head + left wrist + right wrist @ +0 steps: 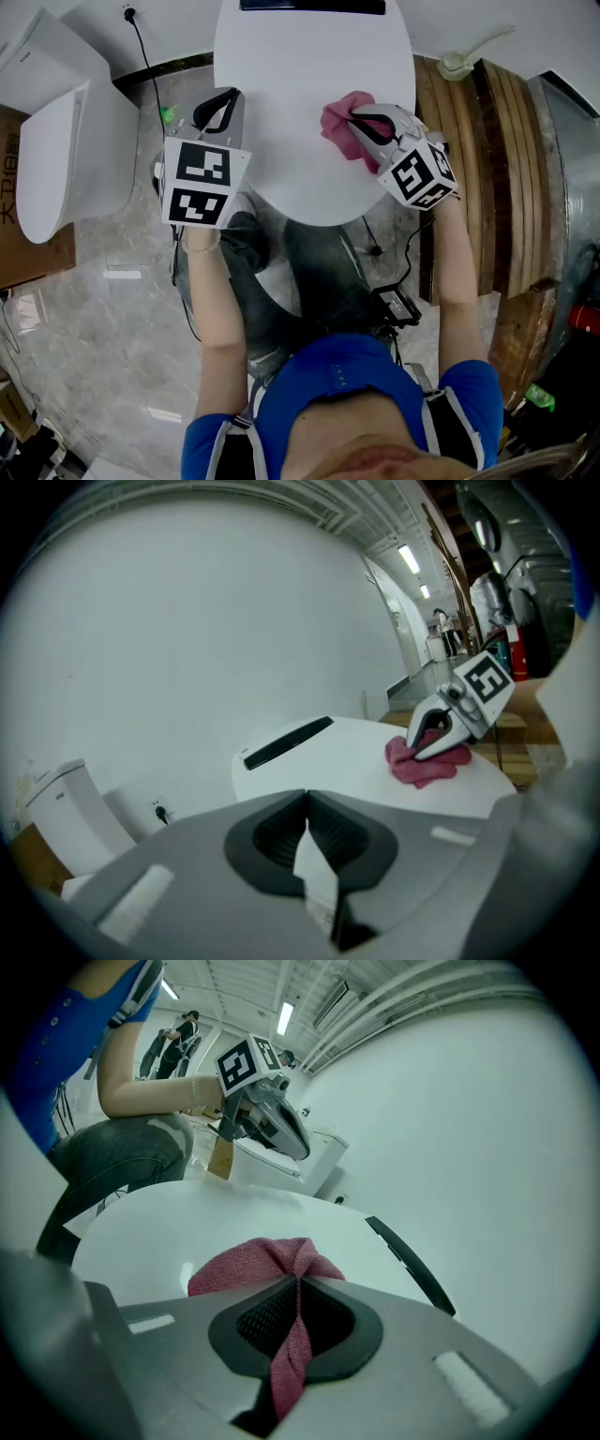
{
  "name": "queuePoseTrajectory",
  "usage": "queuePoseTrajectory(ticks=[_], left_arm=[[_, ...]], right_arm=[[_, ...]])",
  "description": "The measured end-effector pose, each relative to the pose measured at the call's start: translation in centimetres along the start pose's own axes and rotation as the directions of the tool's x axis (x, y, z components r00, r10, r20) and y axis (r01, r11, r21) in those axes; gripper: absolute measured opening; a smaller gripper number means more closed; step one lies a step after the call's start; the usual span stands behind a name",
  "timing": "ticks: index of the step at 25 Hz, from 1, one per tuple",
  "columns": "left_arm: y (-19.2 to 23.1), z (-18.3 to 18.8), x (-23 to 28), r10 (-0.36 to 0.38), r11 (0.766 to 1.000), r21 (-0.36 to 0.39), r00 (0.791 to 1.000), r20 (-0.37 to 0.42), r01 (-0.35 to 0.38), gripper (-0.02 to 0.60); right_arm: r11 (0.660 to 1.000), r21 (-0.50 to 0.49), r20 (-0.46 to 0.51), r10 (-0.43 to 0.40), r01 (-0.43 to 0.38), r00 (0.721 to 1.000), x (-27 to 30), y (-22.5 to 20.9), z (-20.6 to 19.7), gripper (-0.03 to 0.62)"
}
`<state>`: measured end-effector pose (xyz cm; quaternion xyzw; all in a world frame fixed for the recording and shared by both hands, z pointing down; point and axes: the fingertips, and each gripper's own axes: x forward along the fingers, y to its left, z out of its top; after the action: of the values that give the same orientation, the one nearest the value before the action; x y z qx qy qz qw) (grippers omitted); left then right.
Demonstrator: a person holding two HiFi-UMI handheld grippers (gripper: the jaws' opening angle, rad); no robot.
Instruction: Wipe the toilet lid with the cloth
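Right gripper: clamped on a pinch of pink cloth, bulk pressed down, likely for wiping
Cloth: on toilet lid, right side
Left gripper: jaws together, empty, parked at left rim, clear of the wipe path
Surface: glossy white, closed
Room: marble floor, second toilet left, wooden planks right

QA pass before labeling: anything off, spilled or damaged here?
Nothing stands out. The right gripper pinches the pink cloth on the white toilet lid; the left gripper is shut, empty, at the lid's left edge.
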<state>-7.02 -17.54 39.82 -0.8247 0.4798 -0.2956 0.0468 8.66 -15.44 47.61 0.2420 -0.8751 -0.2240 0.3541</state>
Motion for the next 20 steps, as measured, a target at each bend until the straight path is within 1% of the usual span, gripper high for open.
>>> queuePoseTrajectory(ticks=[6,15,20], left_arm=[[-0.2,0.1,0.1,-0.004,1.0,0.004,1.0,-0.002,0.004,0.003],[-0.1,0.0,0.1,0.003,1.0,0.003,1.0,-0.009,-0.003,0.003],[-0.2,0.0,0.1,-0.001,1.0,0.002,1.0,-0.007,0.001,0.003]], right_arm=[[1.0,0.02,-0.002,-0.013,0.013,1.0,-0.8,-0.2,-0.9,0.009],[0.996,0.078,0.012,-0.038,0.037,0.999,-2.1,-0.7,-2.2,0.011],[0.996,0.083,0.008,-0.04,0.039,0.999,-2.3,-0.6,-2.3,0.011]])
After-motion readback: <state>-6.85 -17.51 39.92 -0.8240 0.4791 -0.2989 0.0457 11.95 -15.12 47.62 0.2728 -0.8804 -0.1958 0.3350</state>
